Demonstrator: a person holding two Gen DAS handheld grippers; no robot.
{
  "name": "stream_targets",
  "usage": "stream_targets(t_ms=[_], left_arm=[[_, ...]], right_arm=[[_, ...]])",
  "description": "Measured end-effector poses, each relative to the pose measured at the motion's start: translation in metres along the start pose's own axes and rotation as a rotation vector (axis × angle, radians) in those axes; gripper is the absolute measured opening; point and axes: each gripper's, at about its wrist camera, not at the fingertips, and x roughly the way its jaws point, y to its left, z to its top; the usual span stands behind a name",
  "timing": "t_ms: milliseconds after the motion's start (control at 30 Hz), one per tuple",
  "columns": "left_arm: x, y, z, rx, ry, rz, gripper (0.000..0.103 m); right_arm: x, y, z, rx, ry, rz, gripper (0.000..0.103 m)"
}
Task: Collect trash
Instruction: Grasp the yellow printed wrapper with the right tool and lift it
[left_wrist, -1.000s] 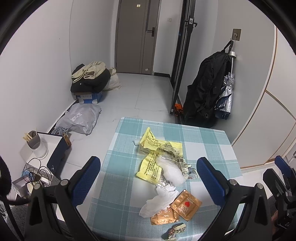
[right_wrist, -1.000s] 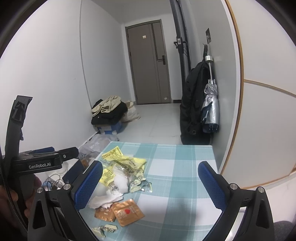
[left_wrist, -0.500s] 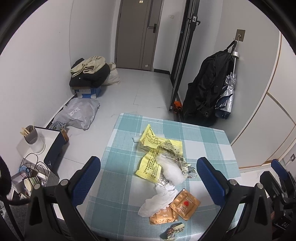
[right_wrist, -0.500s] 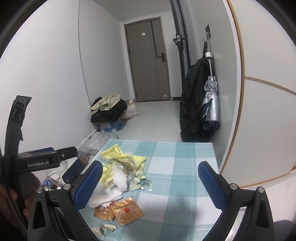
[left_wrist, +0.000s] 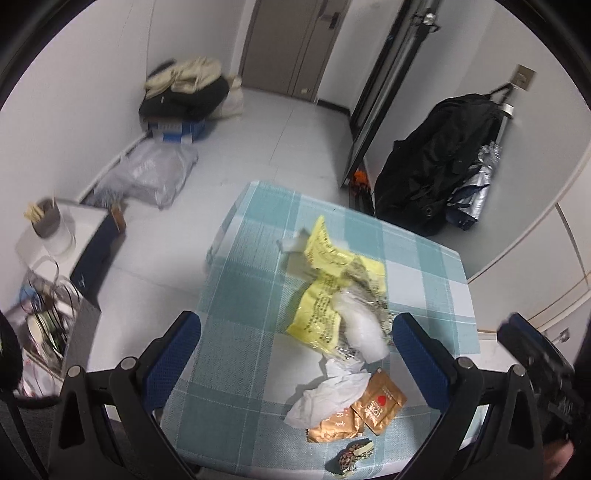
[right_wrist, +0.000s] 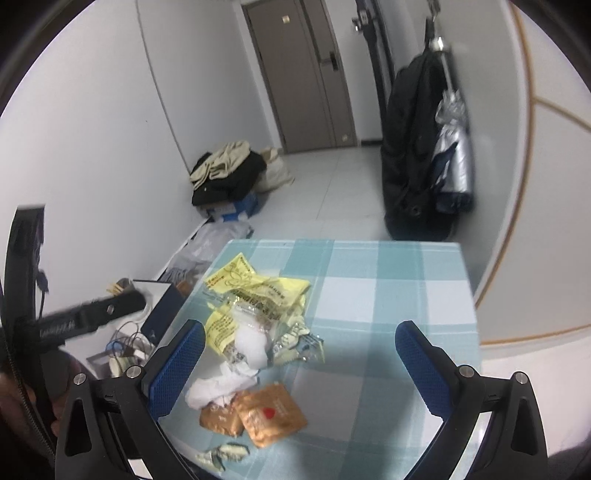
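Note:
Trash lies on a table with a teal checked cloth (left_wrist: 251, 343): yellow printed wrappers (left_wrist: 325, 288), a clear plastic bag (left_wrist: 364, 332), a crumpled white tissue (left_wrist: 328, 395), two orange sachets (left_wrist: 376, 404) and a small patterned candy wrapper (left_wrist: 354, 452). The same pile shows in the right wrist view: yellow wrappers (right_wrist: 255, 288), tissue (right_wrist: 218, 386), orange sachets (right_wrist: 271, 413). My left gripper (left_wrist: 297, 354) is open and empty above the pile. My right gripper (right_wrist: 301, 365) is open and empty above the table, just right of the pile.
Left of the table on the floor stand a white box with a cup of sticks (left_wrist: 48, 225), cables (left_wrist: 48, 317), a grey plastic bag (left_wrist: 151, 177) and a heap of clothes (left_wrist: 184, 88). A black coat and silver umbrella (left_wrist: 443, 166) hang on the right wall.
Both grippers have moved forward and tilted down toward the table, so the trash pile looks nearer. Both stay open and empty. The trash has not moved.

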Motion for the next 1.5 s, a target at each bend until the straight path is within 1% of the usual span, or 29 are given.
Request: stream_targets(t_ms=[167,233,300,367,400,500,633,700,800,833,867,900,933,967,1000,1033,1067,1100,1133,1167,1267,1400,1500], left_arm=[[0.017,0.016,0.009,-0.062,0.062,0.016,0.102],[0.021,0.023,0.013,-0.096,0.077,0.009,0.102],[0.021,0.032,0.017,-0.121,0.074,0.011,0.102],[0.02,0.04,0.02,-0.148,0.059,0.01,0.102],[0.019,0.047,0.022,-0.171,0.052,0.015,0.102],[0.021,0.065,0.025,-0.228,0.051,0.021,0.102],[0.022,0.086,0.028,-0.308,0.058,0.036,0.102],[0.023,0.096,0.029,-0.352,0.058,0.044,0.102],[0.022,0.11,0.029,-0.41,0.055,0.038,0.102],[0.022,0.113,0.029,-0.419,0.055,0.042,0.102],[0.022,0.115,0.029,-0.431,0.056,0.045,0.102],[0.022,0.117,0.029,-0.442,0.057,0.041,0.102],[0.022,0.119,0.028,-0.449,0.059,0.037,0.102],[0.022,0.119,0.028,-0.454,0.061,0.035,0.102],[0.022,0.121,0.028,-0.456,0.061,0.03,0.102],[0.022,0.123,0.028,-0.454,0.06,0.026,0.102],[0.022,0.123,0.028,-0.45,0.058,0.027,0.102],[0.021,0.122,0.028,-0.445,0.054,0.03,0.102],[0.02,0.122,0.028,-0.437,0.047,0.034,0.102],[0.02,0.12,0.028,-0.43,0.043,0.038,0.102],[0.016,0.116,0.027,-0.398,0.019,0.068,0.102],[0.016,0.103,0.025,-0.322,0.01,0.098,0.102],[0.018,0.087,0.023,-0.253,0.018,0.076,0.102]], right_arm=[[0.053,-0.006,0.03,0.043,0.106,0.103,0.103],[0.076,0.002,0.039,0.009,0.141,0.118,0.103],[0.093,0.012,0.044,-0.033,0.166,0.133,0.103],[0.11,0.027,0.046,-0.101,0.199,0.157,0.103],[0.119,0.039,0.045,-0.155,0.214,0.169,0.103],[0.131,0.065,0.039,-0.291,0.218,0.192,0.103],[0.143,0.101,0.023,-0.503,0.204,0.167,0.102],[0.152,0.113,0.014,-0.566,0.216,0.161,0.102],[0.165,0.124,0.006,-0.612,0.219,0.126,0.099],[0.169,0.127,0.004,-0.622,0.224,0.113,0.095],[0.174,0.13,0.003,-0.633,0.233,0.097,0.089],[0.18,0.134,-0.001,-0.658,0.243,0.068,0.085],[0.183,0.137,-0.003,-0.673,0.246,0.047,0.073],[0.188,0.14,-0.007,-0.694,0.248,0.011,0.066],[0.19,0.14,-0.008,-0.708,0.246,-0.018,0.065],[0.189,0.14,-0.009,-0.715,0.238,-0.034,0.061],[0.187,0.139,-0.011,-0.72,0.226,-0.047,0.053],[0.183,0.138,-0.012,-0.726,0.217,-0.057,0.048],[0.18,0.138,-0.012,-0.735,0.207,-0.069,0.035],[0.178,0.138,-0.012,-0.741,0.196,-0.087,0.025],[0.163,0.129,-0.007,-0.723,0.158,-0.123,0.013],[0.132,0.11,0.008,-0.639,0.093,-0.106,0.007],[0.109,0.095,0.02,-0.565,0.06,-0.072,0.004]])
